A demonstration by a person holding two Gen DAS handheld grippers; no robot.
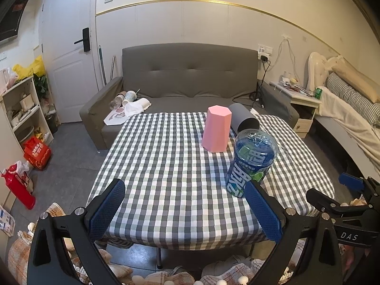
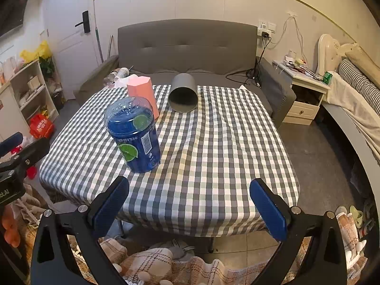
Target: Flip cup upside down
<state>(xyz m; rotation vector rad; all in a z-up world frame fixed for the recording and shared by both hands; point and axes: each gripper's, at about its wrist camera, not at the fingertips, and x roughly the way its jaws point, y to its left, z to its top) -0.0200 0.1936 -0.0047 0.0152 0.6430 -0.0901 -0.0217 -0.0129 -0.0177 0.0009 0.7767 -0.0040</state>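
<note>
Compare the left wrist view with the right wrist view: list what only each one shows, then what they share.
Only the left wrist view: the red bottle on the floor and the bottle's large white lettering.

Only the right wrist view: the dark interior of the gray cup, lying on its side, and the barcode on the blue bottle.

Both: the checkered tablecloth, the pink cup standing mouth down, the gray sofa, and each open, empty tool, left and right.

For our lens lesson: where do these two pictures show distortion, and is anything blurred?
Left wrist view: the gold wall trim bows into an arc, corners go black. Right wrist view: same bowing, and the blue bottle looks swollen. Both stay sharp.
</note>
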